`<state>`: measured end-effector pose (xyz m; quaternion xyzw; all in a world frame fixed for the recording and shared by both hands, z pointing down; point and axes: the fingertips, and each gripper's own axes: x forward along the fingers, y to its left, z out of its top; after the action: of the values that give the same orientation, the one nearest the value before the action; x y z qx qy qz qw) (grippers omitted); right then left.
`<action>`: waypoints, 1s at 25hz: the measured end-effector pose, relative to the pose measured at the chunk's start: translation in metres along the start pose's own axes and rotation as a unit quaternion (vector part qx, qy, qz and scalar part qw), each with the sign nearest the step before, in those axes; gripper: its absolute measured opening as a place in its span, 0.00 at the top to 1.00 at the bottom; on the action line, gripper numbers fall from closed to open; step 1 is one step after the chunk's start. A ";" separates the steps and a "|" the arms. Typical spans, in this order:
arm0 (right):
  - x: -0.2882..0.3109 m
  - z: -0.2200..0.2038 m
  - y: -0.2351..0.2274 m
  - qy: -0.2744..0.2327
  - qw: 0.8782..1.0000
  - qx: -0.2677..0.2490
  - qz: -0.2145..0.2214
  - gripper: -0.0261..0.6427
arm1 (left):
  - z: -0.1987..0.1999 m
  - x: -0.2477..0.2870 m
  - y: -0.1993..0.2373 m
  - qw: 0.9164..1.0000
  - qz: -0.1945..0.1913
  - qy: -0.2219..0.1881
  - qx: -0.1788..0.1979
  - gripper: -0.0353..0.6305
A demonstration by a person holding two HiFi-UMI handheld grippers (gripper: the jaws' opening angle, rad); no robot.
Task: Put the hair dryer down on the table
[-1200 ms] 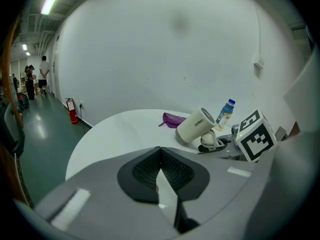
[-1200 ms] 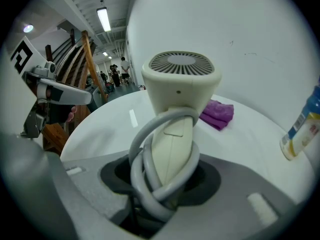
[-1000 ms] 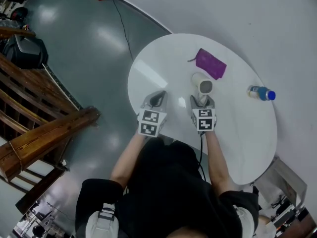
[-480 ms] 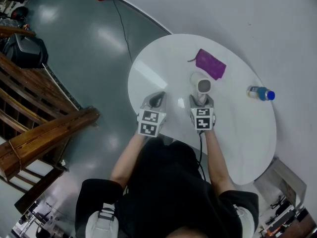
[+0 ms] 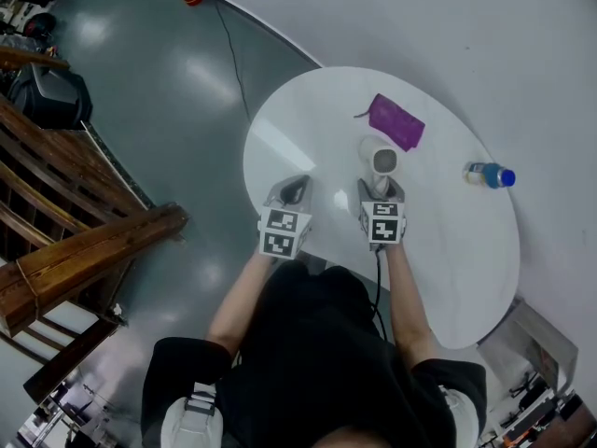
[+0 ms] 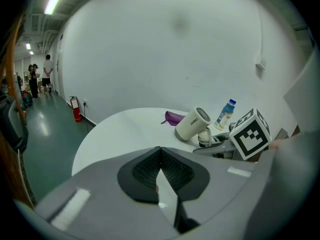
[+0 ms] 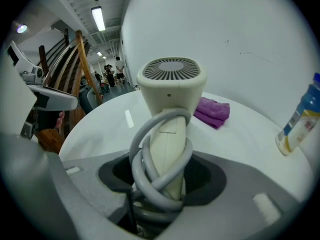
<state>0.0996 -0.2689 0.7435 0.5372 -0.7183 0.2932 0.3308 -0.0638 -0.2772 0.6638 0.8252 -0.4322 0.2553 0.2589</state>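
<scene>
A cream hair dryer (image 5: pixel 381 161) with its grey cord wound round the handle appears to rest on the round white table (image 5: pixel 308 129). My right gripper (image 5: pixel 381 189) is at its handle (image 7: pixel 167 149); the jaws have just been opening and now stand apart on either side of the handle, open. The dryer's vented end (image 7: pixel 171 69) faces the right gripper view. From the left gripper view the dryer (image 6: pixel 193 124) lies tilted beside the right gripper (image 6: pixel 220 145). My left gripper (image 5: pixel 294 188) hovers at the table's near left edge, shut (image 6: pixel 161 171), with nothing in it.
A purple cloth (image 5: pixel 396 119) lies just beyond the dryer. A small bottle with a blue cap (image 5: pixel 490 175) lies at the table's right side. Wooden stair rails (image 5: pixel 84 250) stand on the floor to the left, and a black cable (image 5: pixel 229 45) runs past the table.
Both hands and the dryer stay in about the same spots. The right gripper's jaws look a little wider round the handle.
</scene>
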 end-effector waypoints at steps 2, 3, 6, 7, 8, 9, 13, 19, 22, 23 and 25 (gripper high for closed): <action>0.000 -0.001 0.000 0.001 1.000 0.000 -0.002 0.61 | -0.002 -0.002 0.000 1.000 0.000 0.000 -0.003 0.94; 0.000 -0.001 0.000 0.001 1.000 0.001 -0.003 0.61 | -0.003 -0.003 0.000 1.000 0.000 0.000 -0.006 0.94; -0.004 0.001 0.001 -0.002 1.000 0.004 -0.006 0.61 | -0.004 -0.006 -0.001 1.000 -0.001 -0.001 -0.014 0.94; -0.005 0.001 0.001 -0.004 1.000 0.005 -0.007 0.61 | -0.004 -0.007 -0.001 1.000 -0.001 -0.003 -0.015 0.94; -0.006 0.001 0.001 -0.006 1.000 0.006 -0.007 0.60 | -0.003 -0.008 -0.001 1.000 -0.002 -0.006 -0.014 0.94; -0.006 0.002 0.001 -0.009 1.000 0.007 -0.005 0.60 | -0.002 -0.008 -0.001 1.000 -0.003 -0.008 -0.014 0.94; -0.008 0.002 0.001 -0.013 1.000 0.013 -0.003 0.57 | 0.000 -0.011 -0.002 1.000 -0.003 -0.008 -0.017 0.94; -0.013 -0.001 -0.001 -0.009 1.000 0.014 -0.009 0.57 | 0.000 -0.013 -0.006 1.000 -0.005 -0.009 -0.019 0.94; -0.015 -0.002 0.000 -0.010 1.000 0.013 -0.010 0.57 | 0.000 -0.016 -0.008 1.000 -0.005 -0.010 -0.016 0.94; -0.017 -0.001 0.000 -0.011 1.000 0.013 -0.010 0.57 | -0.001 -0.016 -0.009 1.000 -0.006 -0.009 -0.015 0.94; -0.019 -0.001 0.000 -0.013 1.000 0.013 -0.011 0.57 | 0.000 -0.018 -0.011 1.000 -0.006 -0.011 -0.013 0.94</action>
<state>0.1042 -0.2571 0.7289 0.5531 -0.7129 0.2916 0.3176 -0.0636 -0.2610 0.6502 0.8272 -0.4334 0.2387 0.2662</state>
